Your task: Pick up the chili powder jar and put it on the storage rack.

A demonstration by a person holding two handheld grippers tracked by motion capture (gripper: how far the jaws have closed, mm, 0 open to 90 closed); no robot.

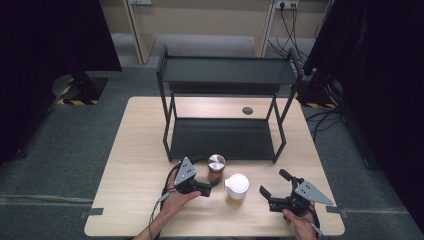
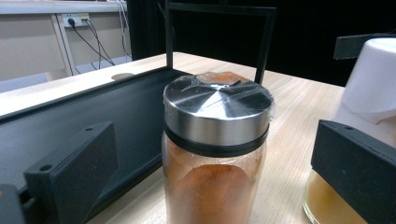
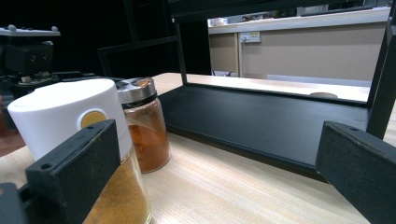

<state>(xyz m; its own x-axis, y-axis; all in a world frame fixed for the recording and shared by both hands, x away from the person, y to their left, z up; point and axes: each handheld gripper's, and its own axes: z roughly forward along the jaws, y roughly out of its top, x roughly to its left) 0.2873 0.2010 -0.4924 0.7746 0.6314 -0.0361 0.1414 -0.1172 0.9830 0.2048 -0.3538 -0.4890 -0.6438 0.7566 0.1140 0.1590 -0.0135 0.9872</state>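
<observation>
On the wooden table [image 1: 140, 150], left tongs [image 1: 212, 186] gape around the spice jar [image 1: 216, 168]; right tongs [image 1: 274, 184] spread, empty.

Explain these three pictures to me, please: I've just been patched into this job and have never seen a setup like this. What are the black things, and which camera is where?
There is no robot here: a person holds a handheld two-jaw gripper in each hand. The high view looks down on a wooden table from above, with the left gripper and right gripper coming in from the bottom. The other two pictures come from cameras riding on the grippers, so the black blocks at their lower edges are that gripper's own jaws.

On the table stand a black two-tier shelf, a steel-lidded jar of reddish-orange powder and a white-capped jar of yellowish powder. Both grippers are open and hold nothing; the steel-lidded jar sits between the left gripper's jaws, not yet gripped.
</observation>
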